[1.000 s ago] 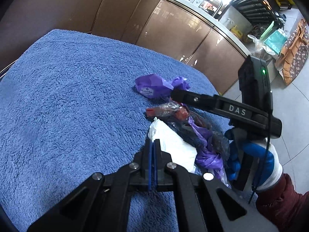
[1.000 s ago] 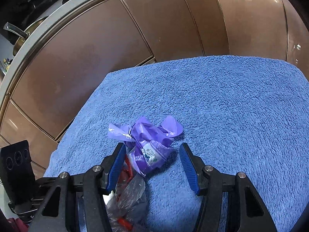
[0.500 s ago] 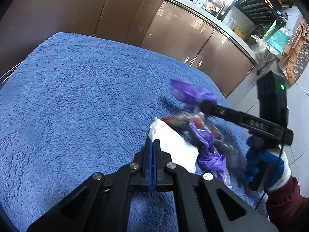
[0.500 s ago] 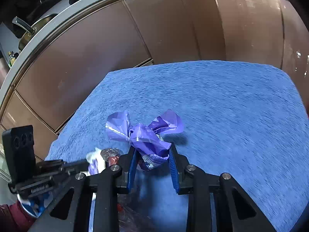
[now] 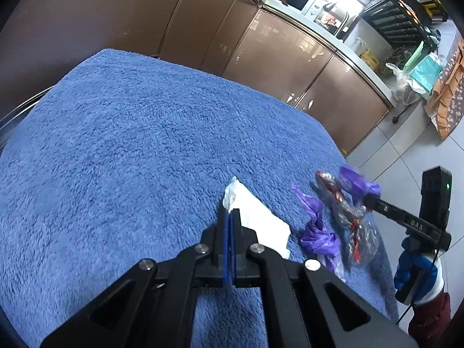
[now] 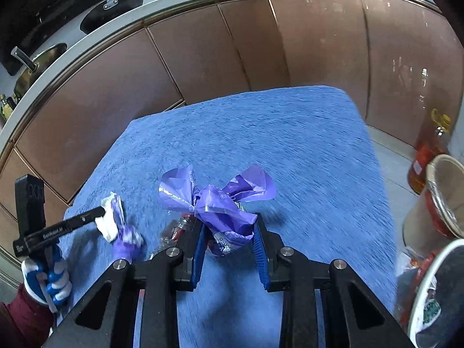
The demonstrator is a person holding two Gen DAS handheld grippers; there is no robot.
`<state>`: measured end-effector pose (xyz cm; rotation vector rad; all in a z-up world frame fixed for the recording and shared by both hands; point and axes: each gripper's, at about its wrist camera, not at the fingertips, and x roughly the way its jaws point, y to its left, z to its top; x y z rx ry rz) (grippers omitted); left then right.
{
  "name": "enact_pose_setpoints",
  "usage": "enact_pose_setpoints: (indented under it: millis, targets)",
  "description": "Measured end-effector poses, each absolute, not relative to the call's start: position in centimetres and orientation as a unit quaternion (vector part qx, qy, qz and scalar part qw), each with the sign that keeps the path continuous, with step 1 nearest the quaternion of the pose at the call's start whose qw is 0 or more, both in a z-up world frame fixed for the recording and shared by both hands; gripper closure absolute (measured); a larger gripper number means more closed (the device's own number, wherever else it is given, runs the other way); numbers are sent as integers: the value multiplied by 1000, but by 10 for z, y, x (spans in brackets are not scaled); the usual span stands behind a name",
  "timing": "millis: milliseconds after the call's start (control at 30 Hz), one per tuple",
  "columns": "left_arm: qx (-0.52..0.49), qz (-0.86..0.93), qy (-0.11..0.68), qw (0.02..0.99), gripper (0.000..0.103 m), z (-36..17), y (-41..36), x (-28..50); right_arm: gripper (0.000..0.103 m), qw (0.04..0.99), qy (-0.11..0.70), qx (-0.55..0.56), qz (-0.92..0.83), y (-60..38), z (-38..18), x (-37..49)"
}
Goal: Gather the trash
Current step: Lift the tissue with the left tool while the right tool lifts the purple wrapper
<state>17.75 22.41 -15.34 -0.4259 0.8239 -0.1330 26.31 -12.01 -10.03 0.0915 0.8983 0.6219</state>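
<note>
While the right gripper (image 6: 229,240) clenched the purple wrapper (image 6: 220,206) at lower centre, lifted for binning | left gripper (image 5: 230,223) pinched shut on white tissue (image 5: 255,220), steadying it on the blue towel (image 5: 130,150) | clear red-printed wrapper (image 5: 351,220) awaited, lower right.

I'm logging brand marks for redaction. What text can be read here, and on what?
"DAS": side of right gripper.
"GenRobot.AI": side of left gripper, small.
Print on the purple wrapper between the right fingers: too crumpled to read.
Cup label: blurred.
</note>
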Motion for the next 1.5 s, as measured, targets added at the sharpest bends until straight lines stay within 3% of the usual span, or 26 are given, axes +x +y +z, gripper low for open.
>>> enact_pose_setpoints:
  millis: [300,700,767,867,933,1267,1367,1500]
  targets:
    - [-213,-62,398,890,102,-145,225,159,74,845,446,47,290,-137,-107,239]
    - [-229,-75,424,873,99,-151,220,158,64,843,458,41,279,-147,-115,222]
    - [-234,-77,429,869,94,-150,217,162,60,843,460,36,277,-152,-116,220]
    - [-242,-84,435,863,74,-150,212,165,57,844,459,30,276,-153,-118,217]
    - [-243,-89,437,861,72,-152,210,166,57,848,454,23,273,-154,-117,214]
    - [-199,-81,448,868,75,-150,192,181,59,858,427,-6,286,-143,-115,215]
    - [-186,-76,452,869,95,-152,190,184,70,859,420,1,292,-143,-114,215]
    - [-201,-75,444,870,101,-154,194,182,73,861,412,2,298,-144,-113,214]
